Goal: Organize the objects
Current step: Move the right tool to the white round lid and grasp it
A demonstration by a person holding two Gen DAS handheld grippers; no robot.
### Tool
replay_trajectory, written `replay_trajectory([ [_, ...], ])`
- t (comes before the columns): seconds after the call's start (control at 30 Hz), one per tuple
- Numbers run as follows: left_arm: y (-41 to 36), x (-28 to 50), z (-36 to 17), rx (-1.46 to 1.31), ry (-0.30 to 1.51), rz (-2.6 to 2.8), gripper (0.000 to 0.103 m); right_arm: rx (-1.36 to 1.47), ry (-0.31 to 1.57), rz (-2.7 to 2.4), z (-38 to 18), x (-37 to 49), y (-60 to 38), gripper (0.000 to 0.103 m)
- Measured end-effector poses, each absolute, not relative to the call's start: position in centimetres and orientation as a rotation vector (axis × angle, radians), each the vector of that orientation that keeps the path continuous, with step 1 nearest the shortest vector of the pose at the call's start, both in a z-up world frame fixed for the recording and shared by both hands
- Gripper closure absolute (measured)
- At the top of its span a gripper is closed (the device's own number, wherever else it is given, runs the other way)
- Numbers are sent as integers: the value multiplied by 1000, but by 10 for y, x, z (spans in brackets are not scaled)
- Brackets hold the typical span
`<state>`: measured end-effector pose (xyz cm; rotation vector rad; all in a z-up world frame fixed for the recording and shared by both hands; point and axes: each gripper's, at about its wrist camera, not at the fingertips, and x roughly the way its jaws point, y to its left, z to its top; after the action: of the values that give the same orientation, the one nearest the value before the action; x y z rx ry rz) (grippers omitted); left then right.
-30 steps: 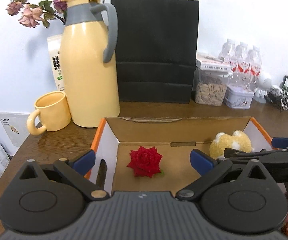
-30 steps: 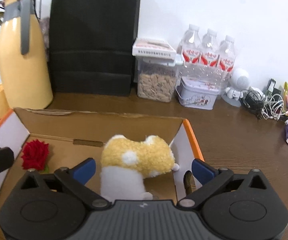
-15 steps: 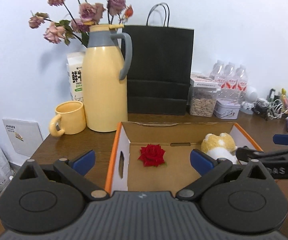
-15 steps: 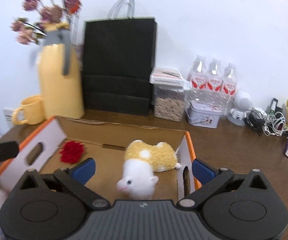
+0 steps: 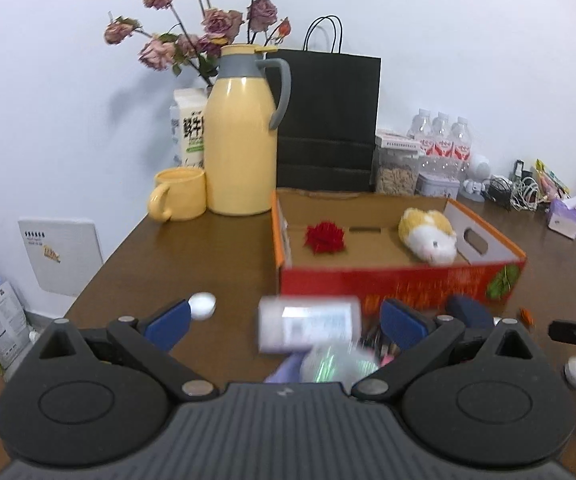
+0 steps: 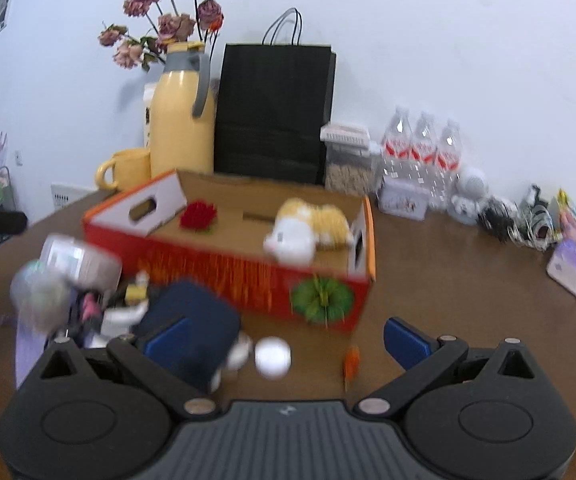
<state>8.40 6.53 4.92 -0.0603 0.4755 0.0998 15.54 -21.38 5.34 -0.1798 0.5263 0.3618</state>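
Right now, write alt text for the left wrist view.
An open red cardboard box on a brown wooden table holds a red fabric rose and a yellow-and-white plush toy. The left gripper hovers open before it, over blurred clutter.

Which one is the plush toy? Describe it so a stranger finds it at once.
Find the open cardboard box with the red front on the wooden table. The plush toy lies inside at its right end. It is fluffy, yellow and white, unlike the red rose near the left end.

The brown wooden table (image 5: 216, 248) is occupied by an open cardboard box (image 5: 399, 280), a yellow jug (image 5: 242, 148), a mug (image 5: 178, 194) and a black bag (image 5: 327, 120).
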Motion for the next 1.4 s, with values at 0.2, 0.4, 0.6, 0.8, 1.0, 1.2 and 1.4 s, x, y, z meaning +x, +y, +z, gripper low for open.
replay_trajectory([
  [0.2,78,46,30,-90,477,107,0,-164,580,334,19,117,-239,0],
  [0.4,86,25,12,-115,489,127,0,-112,613,272,-8,105,-260,0],
  [0.6,84,24,-1,-134,512,119,0,-81,623,210,-22,109,-270,0],
  [0.8,81,26,-5,-127,521,109,0,-61,616,249,-23,116,-270,18],
  [1.0,78,27,-7,-137,524,99,0,-62,602,265,-21,120,-269,36],
  [1.2,77,28,-9,-139,527,95,0,-76,581,291,-20,118,-265,65],
  [1.4,71,32,-7,-132,523,82,0,-74,560,331,-19,112,-259,65],
])
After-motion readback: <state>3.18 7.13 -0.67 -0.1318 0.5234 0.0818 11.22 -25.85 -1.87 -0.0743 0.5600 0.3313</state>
